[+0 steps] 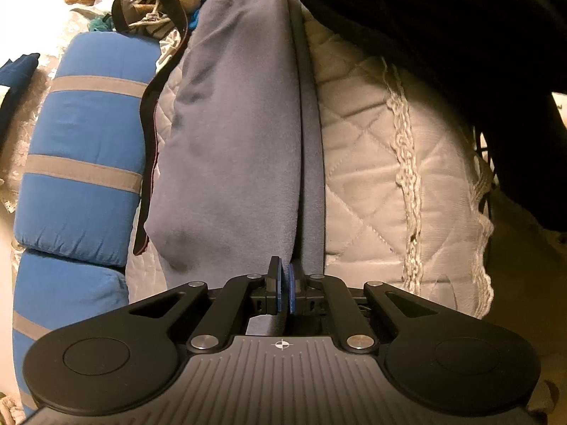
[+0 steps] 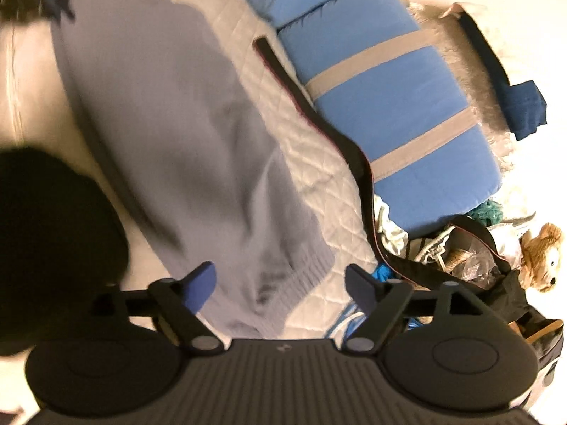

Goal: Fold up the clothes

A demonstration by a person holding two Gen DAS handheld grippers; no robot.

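A grey knit garment [image 1: 230,141] lies lengthwise on the white quilted bedspread [image 1: 361,163], folded along a long crease. My left gripper [image 1: 284,283] is shut on its near edge, with grey fabric pinched between the blue pads. In the right wrist view the same garment [image 2: 170,124] runs from top left down to its ribbed hem [image 2: 308,276]. My right gripper [image 2: 280,271] hangs open above that hem; its blue fingers [image 2: 202,279] stand wide apart and do not touch the cloth. This view is blurred.
A blue bedding roll with grey stripes [image 1: 81,141] [image 2: 389,106] lies beside the garment, with a black strap [image 1: 147,148] between them. A teddy bear [image 2: 542,258] and a cluttered bag sit past the hem. Dark cloth [image 1: 443,17] overhangs the quilt.
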